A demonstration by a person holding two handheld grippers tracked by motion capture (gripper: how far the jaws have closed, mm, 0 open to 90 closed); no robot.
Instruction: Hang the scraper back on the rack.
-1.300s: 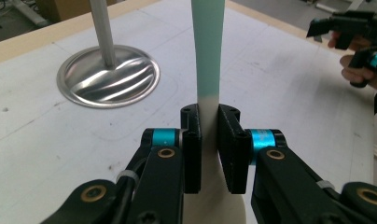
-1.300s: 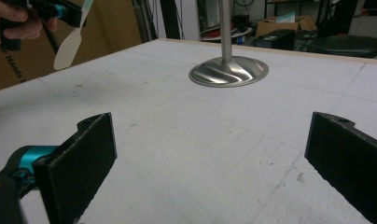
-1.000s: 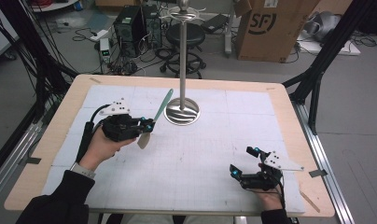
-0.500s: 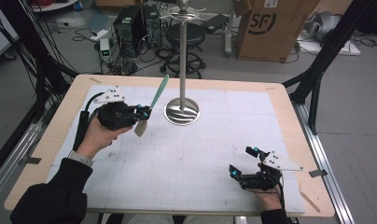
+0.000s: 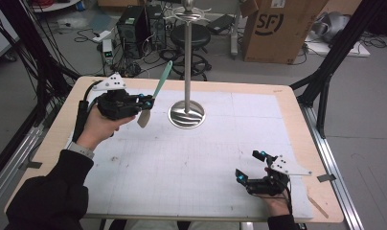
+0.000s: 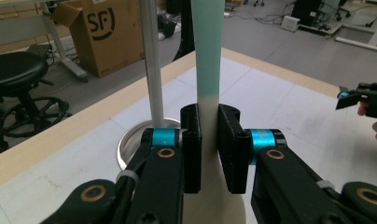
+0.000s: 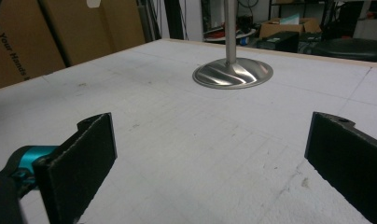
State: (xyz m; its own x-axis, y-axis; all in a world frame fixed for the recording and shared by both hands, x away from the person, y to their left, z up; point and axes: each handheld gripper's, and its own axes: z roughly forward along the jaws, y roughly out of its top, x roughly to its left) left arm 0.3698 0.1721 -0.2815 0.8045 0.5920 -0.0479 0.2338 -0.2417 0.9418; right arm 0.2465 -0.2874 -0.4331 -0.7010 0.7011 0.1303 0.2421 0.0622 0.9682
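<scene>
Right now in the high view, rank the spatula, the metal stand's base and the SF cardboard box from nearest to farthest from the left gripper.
1. spatula: clamped in the left gripper, handle angled up.
2. stand base: just right of it on the table.
3. cardboard box: on the floor beyond the table's far edge.

Both grippers are black with teal collars, brass screws and 2 flat black jaws; each carries a grey 3-cornered plate and a black cable. Sleeve point(image 5: 48, 191) is black.
</scene>
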